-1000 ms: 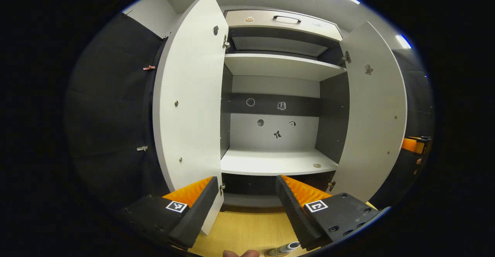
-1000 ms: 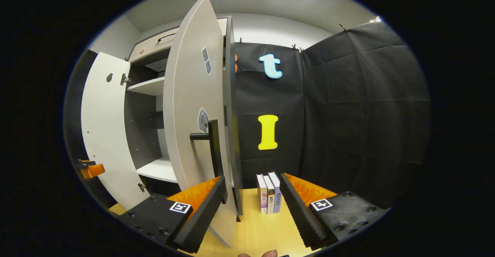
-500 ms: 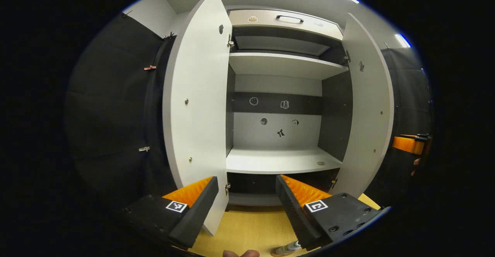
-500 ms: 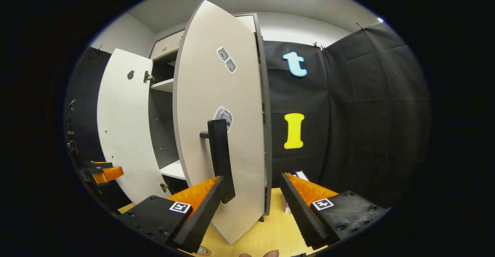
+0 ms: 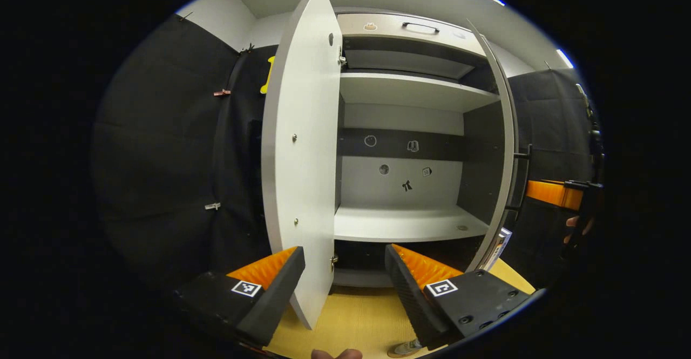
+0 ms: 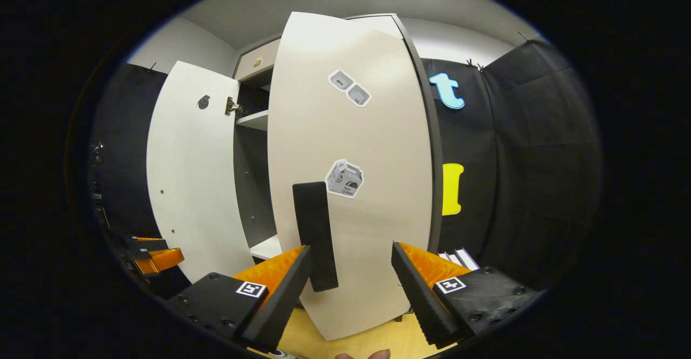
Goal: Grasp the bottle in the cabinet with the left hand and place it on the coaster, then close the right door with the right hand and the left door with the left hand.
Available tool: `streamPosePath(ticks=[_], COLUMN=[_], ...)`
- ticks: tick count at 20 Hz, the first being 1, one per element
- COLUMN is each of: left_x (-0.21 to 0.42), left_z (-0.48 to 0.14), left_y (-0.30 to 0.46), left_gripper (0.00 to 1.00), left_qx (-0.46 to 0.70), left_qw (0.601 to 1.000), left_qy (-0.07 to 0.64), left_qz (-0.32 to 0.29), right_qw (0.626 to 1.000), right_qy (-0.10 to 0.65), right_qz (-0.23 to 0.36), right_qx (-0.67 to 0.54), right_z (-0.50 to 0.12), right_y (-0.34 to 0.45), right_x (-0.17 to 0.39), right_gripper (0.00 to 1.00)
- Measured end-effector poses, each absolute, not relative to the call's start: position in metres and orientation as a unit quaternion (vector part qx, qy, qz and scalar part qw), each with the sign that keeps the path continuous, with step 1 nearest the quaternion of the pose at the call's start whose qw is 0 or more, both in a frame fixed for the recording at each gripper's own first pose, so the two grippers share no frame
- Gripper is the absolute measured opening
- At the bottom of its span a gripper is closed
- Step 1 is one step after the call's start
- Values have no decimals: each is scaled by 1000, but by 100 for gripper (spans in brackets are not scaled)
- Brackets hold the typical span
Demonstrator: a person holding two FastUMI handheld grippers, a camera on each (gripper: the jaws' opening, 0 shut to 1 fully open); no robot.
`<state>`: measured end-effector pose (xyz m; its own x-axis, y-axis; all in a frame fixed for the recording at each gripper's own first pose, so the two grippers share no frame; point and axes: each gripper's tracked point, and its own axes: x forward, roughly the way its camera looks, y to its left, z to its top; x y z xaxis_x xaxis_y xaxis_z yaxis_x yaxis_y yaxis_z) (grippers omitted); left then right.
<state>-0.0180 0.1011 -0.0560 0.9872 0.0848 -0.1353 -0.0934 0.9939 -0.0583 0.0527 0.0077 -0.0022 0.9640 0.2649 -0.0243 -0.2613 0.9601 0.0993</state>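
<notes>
In the left gripper view the grey cabinet (image 5: pixel 410 92) stands in front of me with bare shelves. Its left door (image 5: pixel 302 159) hangs wide open. The right door (image 5: pixel 505 148) shows edge-on, swung partway in. My left gripper (image 5: pixel 345 289) is open and empty, low in front of the cabinet. The bottle (image 5: pixel 406 347) peeks out at the bottom edge beside the right finger. In the right gripper view my right gripper (image 6: pixel 351 283) is open, close against the right door's front (image 6: pixel 367 148), with the black handle (image 6: pixel 316 235) just inside its left finger.
The wooden tabletop (image 5: pixel 351 316) runs under the cabinet. Several books (image 6: pixel 456 259) stand right of the cabinet. The right gripper (image 5: pixel 556 194) shows far right in the left gripper view; the left gripper (image 6: pixel 154 253) shows low left in the right gripper view.
The right door has swung inward from wide open to about half shut, with my right gripper following it. My left gripper has drifted a little; it stays open.
</notes>
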Motion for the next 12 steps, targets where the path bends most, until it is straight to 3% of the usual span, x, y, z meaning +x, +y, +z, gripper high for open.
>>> streamPosePath(ticks=[12], left_x=[-10], left_z=[-59], left_y=[109], left_gripper=[94], left_qx=[-32], left_qw=[996], left_qy=[65], left_qz=[50], right_qw=[988], right_qy=[15], right_qz=[148], right_qx=[40], right_z=[-6], right_y=[54], right_x=[105], right_gripper=[98])
